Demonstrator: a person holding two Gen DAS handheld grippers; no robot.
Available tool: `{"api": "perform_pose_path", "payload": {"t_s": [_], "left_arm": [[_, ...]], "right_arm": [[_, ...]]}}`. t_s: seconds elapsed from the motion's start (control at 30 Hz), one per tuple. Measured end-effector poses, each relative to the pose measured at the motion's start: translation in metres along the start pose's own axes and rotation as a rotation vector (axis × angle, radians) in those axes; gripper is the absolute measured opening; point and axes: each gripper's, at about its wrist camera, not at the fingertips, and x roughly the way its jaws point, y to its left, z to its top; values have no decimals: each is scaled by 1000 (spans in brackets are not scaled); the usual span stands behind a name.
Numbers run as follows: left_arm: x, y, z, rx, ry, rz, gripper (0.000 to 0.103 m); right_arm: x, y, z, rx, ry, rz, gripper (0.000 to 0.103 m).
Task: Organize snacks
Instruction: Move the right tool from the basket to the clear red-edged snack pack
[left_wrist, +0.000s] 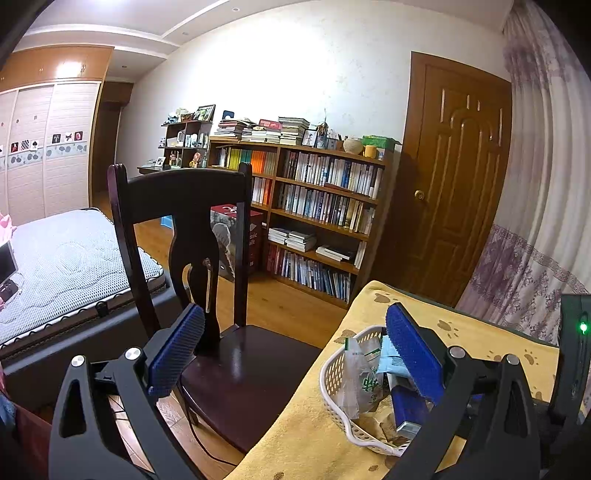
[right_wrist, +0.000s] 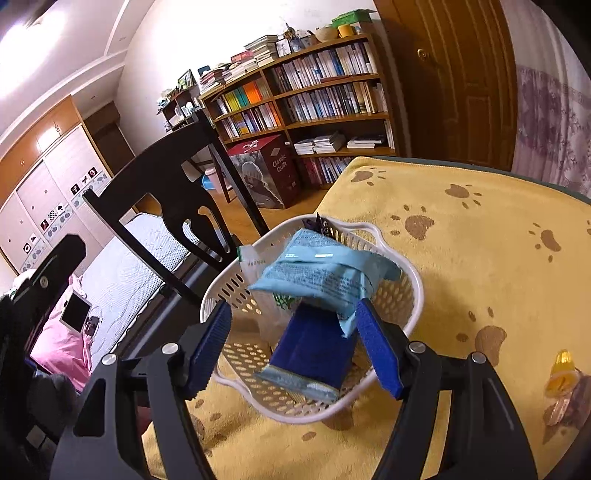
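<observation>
white perforated basket (right_wrist: 402, 295) on yellow cloth | light-blue packet (right_wrist: 317, 273) atop | dark-blue packet (right_wrist: 314, 350) beneath, tilted

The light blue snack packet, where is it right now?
In the right wrist view, the light blue snack packet lies on top of the pile in the white basket, above a dark blue packet, on the yellow paw-print cloth.

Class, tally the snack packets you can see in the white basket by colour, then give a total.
Light blue packet: 1
Dark blue packet: 1
Clear packet with green print: 1
Dark purple packet, only a corner showing: 1
Total in the white basket: 4 visible; others may be hidden underneath.
</observation>
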Motion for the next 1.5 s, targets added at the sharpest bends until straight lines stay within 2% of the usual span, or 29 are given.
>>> {"api": "perform_pose_path", "payload": {"t_s": [0.33,0.53,0.77,0.97,1.23,1.5], "left_arm": [[-2,-3,0,-18,12,-15,100],[-7,-12,-2,-7,1,-36,100],[-18,-28,-9,21,-26,-39,100],[-28,-51,-14,81,-24,-87,100],[-36,-78,-24,172,-28,-125,100],[-42,-105,-39,246,-16,-157,100]], "right_arm": [[-20,-16,-13,14,-10,-15,70],[-40,-43,-21,41,-26,-64,70],[-77,-90,-33,104,-61,-142,70],[-106,-133,-48,164,-84,-210,73],[-146,-199,-80,231,-97,-342,74],[-181,-257,-101,332,-118,-430,75]]}}
